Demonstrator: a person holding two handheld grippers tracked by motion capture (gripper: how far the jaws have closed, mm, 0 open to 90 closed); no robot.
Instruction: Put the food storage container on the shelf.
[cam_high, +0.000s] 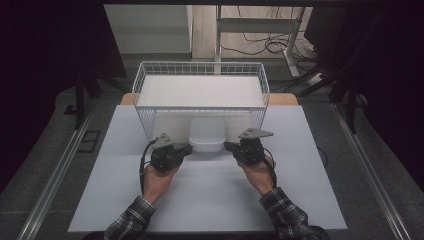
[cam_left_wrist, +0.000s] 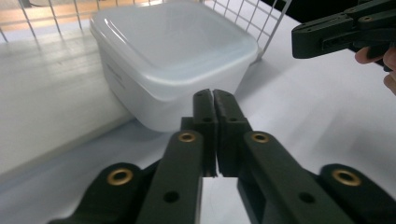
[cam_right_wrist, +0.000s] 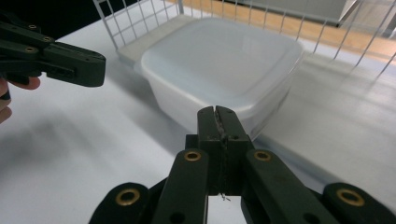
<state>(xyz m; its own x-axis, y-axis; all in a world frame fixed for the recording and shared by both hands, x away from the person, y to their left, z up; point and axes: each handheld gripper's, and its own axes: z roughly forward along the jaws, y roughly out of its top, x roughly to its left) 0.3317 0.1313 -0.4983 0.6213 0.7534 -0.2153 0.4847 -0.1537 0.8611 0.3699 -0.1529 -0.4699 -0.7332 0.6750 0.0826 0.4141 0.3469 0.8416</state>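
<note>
On a white table (cam_high: 210, 195) in a dark room with cables on the floor, the white box (cam_high: 206, 137) sits at the wire basket's (cam_high: 200, 70) open front, between the left gripper (cam_high: 187, 149) and right gripper (cam_high: 227, 146), both clenched on nothing.

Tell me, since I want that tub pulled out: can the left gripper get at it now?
Probably yes. The tub sits at the basket's open front, with bare table between it and the left gripper, whose jaws are shut.

Right tool (cam_right_wrist: 217, 112), jaws together, just before lidded white container (cam_right_wrist: 219, 60) by wire basket (cam_right_wrist: 140, 18).
</note>
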